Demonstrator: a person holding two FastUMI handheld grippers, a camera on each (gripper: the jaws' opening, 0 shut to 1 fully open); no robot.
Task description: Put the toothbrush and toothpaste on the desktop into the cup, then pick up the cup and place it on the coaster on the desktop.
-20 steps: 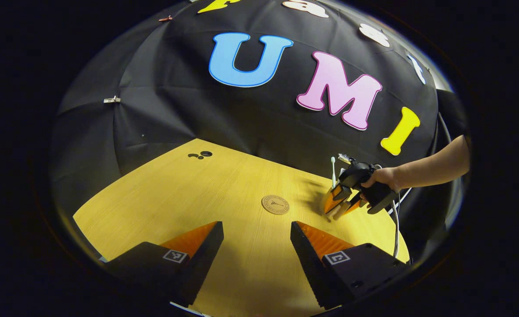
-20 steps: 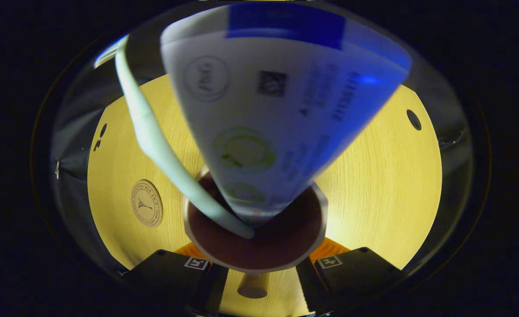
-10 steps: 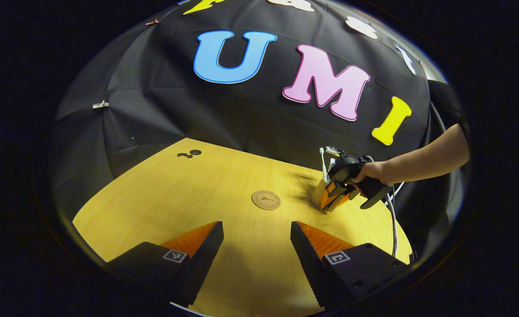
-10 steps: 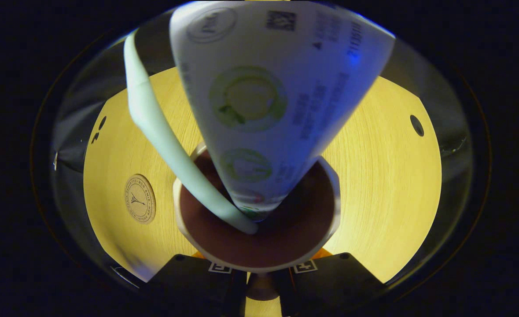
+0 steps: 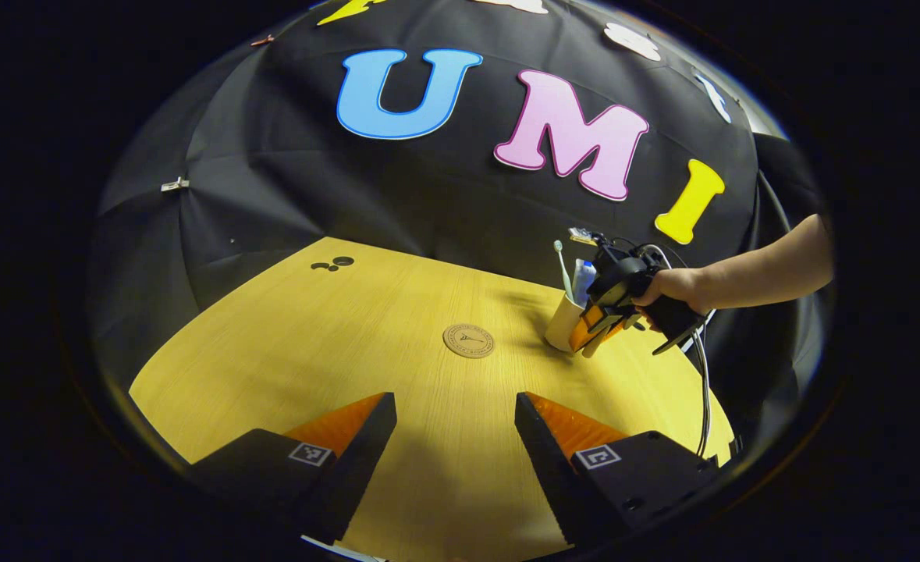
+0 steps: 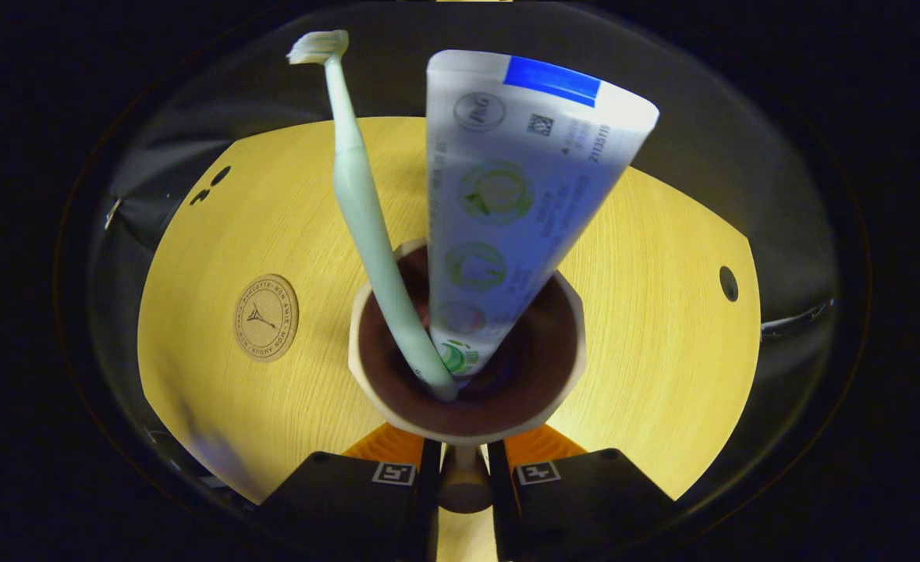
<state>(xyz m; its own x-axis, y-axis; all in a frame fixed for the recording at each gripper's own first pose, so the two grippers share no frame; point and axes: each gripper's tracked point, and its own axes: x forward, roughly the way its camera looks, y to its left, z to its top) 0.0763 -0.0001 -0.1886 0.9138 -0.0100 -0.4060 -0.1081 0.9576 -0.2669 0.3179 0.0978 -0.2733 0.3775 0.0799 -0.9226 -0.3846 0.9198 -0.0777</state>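
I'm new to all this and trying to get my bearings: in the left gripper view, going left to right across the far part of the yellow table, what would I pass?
Small dark holes → round coaster → cup holding a toothbrush and toothpaste → right hand-held gripper at the cup → the person's hand.

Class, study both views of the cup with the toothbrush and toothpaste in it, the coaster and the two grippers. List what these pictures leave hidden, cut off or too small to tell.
1. Right gripper view: the right gripper grips the cup's handle; the cup hides the contact.
2. Left gripper view: whether the cup's base is off the table; too small.
3. Right gripper view: the toothbrush and toothpaste lower ends lie in the cup's dark.
4. Both views: the coaster print is too small.
5. Left gripper view: the left gripper base is cut off below.
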